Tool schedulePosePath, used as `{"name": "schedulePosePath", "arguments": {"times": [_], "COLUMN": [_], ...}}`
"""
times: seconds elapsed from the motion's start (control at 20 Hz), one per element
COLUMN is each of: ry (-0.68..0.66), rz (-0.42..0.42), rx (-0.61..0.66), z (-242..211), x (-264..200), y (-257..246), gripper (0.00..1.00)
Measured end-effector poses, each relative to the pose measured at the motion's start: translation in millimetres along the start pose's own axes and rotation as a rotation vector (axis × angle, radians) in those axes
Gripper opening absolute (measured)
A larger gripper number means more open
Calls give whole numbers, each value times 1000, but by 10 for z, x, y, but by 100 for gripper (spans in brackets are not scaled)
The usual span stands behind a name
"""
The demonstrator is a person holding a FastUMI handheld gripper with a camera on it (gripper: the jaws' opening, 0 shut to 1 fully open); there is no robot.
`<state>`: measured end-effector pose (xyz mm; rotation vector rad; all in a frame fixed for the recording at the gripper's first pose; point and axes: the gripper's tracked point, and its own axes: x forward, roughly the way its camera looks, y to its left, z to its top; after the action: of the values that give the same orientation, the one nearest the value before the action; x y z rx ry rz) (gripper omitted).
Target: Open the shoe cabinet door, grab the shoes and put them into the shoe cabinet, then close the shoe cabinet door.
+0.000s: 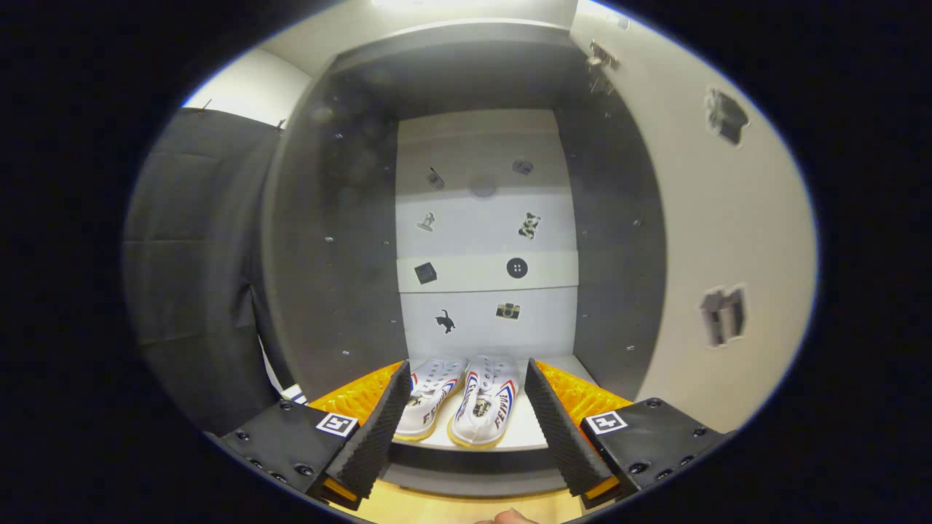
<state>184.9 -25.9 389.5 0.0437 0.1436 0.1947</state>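
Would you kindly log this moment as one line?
tool: open, empty | white canvas shoes: on cabinet shelf, between fingers | white cabinet door: open

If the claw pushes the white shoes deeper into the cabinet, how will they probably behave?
The white shoes look like soft canvas, so probably light and yielding. Their flat soles on the cabinet shelf should slide, not roll. The open claw might turn one shoe.

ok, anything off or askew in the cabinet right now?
Nothing stands out. The two shoes sit side by side on the bottom shelf of the cabinet, toes in, roughly parallel. The door is swung open to the right. The gripper is open, fingers either side of the shoes without touching them.
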Motion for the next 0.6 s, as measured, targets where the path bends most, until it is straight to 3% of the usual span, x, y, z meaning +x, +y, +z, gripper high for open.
{"name": "schedulePosePath", "arguments": {"times": [0.3,0.6], "ry": [-1,-14], "rz": [75,107], "rx": [4,-70], "z": [5,-78], "x": [-1266,-2332], "y": [75,4], "gripper": [98,98]}}
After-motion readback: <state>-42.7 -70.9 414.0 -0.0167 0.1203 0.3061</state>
